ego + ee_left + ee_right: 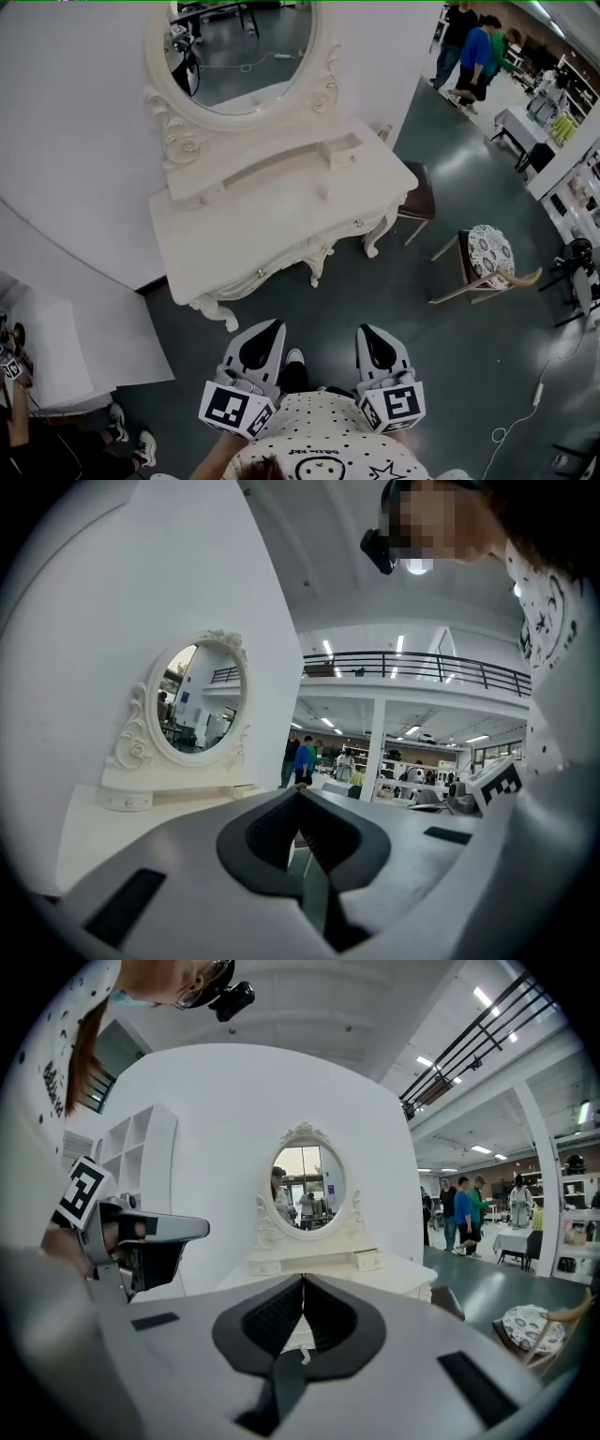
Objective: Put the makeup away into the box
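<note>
A white dressing table [234,234] with an oval mirror [246,47] stands ahead of me against a white wall. A small drawer unit [339,150] sits at the back of its top, and I cannot make out any makeup or box on it. My left gripper [270,330] and right gripper [367,330] are side by side close to my body, short of the table, both pointing at it. The left gripper [298,794] has its jaws together with nothing between them. The right gripper [302,1281] is likewise shut and empty. The table [328,1269] shows beyond the jaws.
A brown stool [422,199] is tucked at the table's right end. A chair with a patterned seat [489,251] stands further right. People [473,47] walk at the far right. A crouching person [37,445] is at the lower left. A cable [525,412] lies on the floor.
</note>
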Tool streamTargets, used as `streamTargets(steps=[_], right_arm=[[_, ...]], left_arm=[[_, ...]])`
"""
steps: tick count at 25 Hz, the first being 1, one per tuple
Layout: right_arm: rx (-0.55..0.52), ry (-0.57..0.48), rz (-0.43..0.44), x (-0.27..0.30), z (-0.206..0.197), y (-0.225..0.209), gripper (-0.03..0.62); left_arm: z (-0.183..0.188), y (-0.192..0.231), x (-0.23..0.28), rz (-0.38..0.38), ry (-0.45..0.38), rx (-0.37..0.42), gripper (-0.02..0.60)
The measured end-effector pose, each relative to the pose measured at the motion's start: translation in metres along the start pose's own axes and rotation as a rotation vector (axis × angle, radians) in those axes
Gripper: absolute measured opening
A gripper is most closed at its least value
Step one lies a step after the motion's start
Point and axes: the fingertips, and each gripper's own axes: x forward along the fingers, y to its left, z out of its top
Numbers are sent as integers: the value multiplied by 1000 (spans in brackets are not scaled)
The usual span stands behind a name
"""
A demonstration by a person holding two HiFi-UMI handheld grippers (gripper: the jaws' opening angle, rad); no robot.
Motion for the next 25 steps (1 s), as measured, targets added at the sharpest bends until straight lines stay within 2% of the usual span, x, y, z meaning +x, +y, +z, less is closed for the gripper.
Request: streamTargets(steps=[6,11,18,25], right_arm=[[19,-11,-72,24,4,-6,8],[15,4,-88,48,8,-21,8],[9,31,-30,98,16,-51,8],[-40,-6,69,170,50,-111,8]], left_arm=[[2,28,25,-36,13,-1,-5],[-2,46,45,-35,29,-24,-5],[-4,70,85,35,50,-57,-5],[19,94,160,141,-24,-35,-5]])
